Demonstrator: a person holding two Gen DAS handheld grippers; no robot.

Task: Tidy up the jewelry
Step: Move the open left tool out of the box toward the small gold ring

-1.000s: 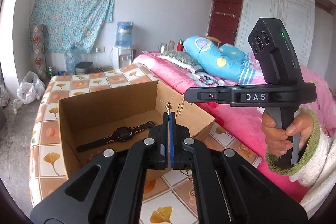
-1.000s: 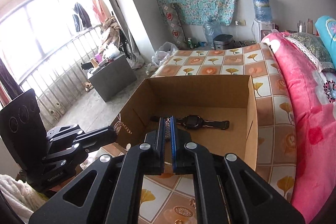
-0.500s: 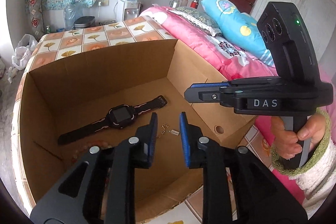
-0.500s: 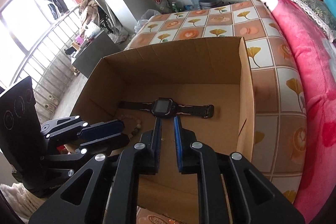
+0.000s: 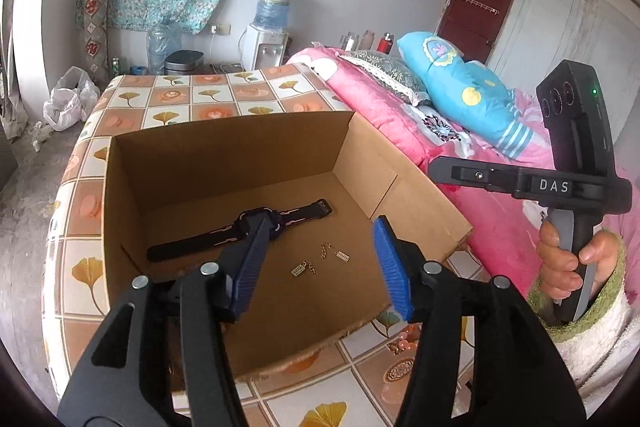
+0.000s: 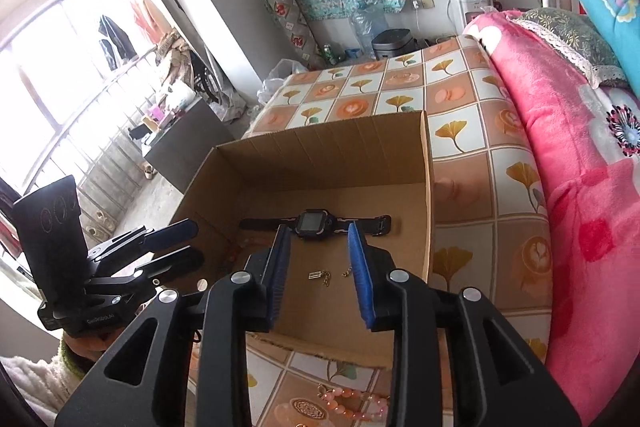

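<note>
An open cardboard box [image 5: 224,125] [image 6: 320,133] stands on the tiled tablecloth. On its floor lie a black watch [image 5: 192,243] [image 6: 314,223] and two small gold earrings with chains [image 5: 300,271] [image 6: 316,274]. My left gripper [image 5: 320,223] hangs over the box's near side, its jaws opening with nothing between them; the earrings lie below the gap. My right gripper [image 6: 317,228] is also over the box, its jaws opening and empty. Each gripper shows in the other's view: the right gripper [image 5: 440,169] and the left gripper [image 6: 192,243].
A pink bead bracelet [image 6: 348,403] [image 5: 404,339] and a small round ornament [image 5: 398,371] lie on the tablecloth in front of the box. A bed with a pink blanket [image 6: 560,147] runs along the table's right side. Hands in fleecy sleeves [image 5: 572,263] hold the grippers.
Both grippers were shut on gold pieces near the box's front rim. They moved forward and down over the box and opened, and the gold earrings now lie on the box floor.
</note>
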